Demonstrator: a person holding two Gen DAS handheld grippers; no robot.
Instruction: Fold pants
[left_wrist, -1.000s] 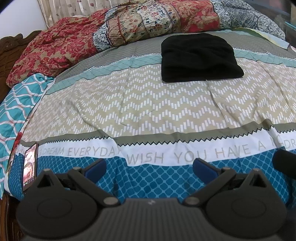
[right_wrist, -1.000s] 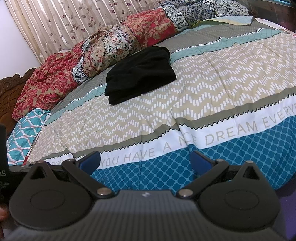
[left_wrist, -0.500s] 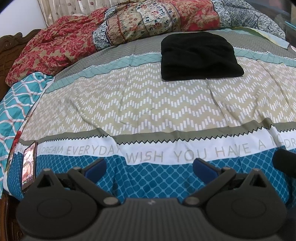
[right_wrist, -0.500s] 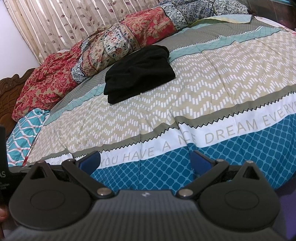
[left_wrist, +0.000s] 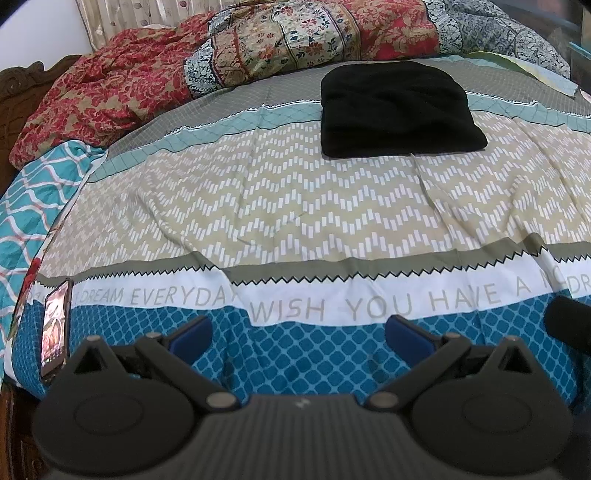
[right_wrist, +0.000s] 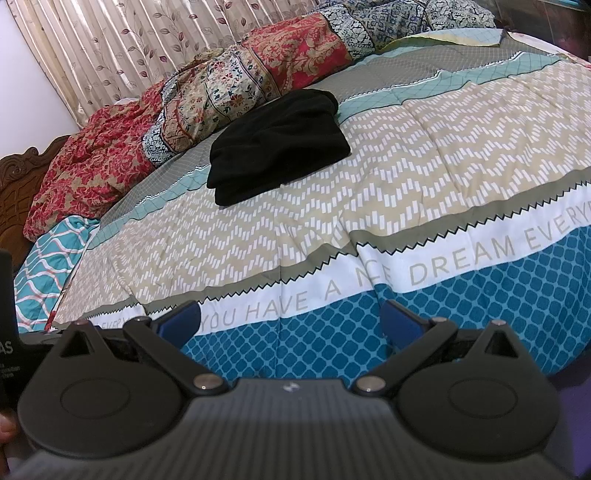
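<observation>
Both sets of jaws stand wide apart with nothing between them: the left gripper (left_wrist: 298, 334) and the right gripper (right_wrist: 291, 319) each hover over the blue lattice band at the near edge of the bedspread (left_wrist: 295, 206), clear of the cloth.

Bedspread: banded, with a beige chevron field in the middle and a white strip of grey lettering above the blue band. It lies mostly flat with shallow creases.

Quilt (left_wrist: 258, 48): a red and cream floral quilt is heaped along the far side of the bed, in front of a leaf-patterned curtain (right_wrist: 129, 48).

Pants (left_wrist: 397, 110): black, lying as a compact rectangular bundle on the far half of the bedspread, straddling the grey, teal and chevron bands, just in front of the quilt. They are well apart from both grippers.

Phone (left_wrist: 55, 332): lit screen, lying at the near left corner of the bedspread, left of the left gripper's fingers.
</observation>
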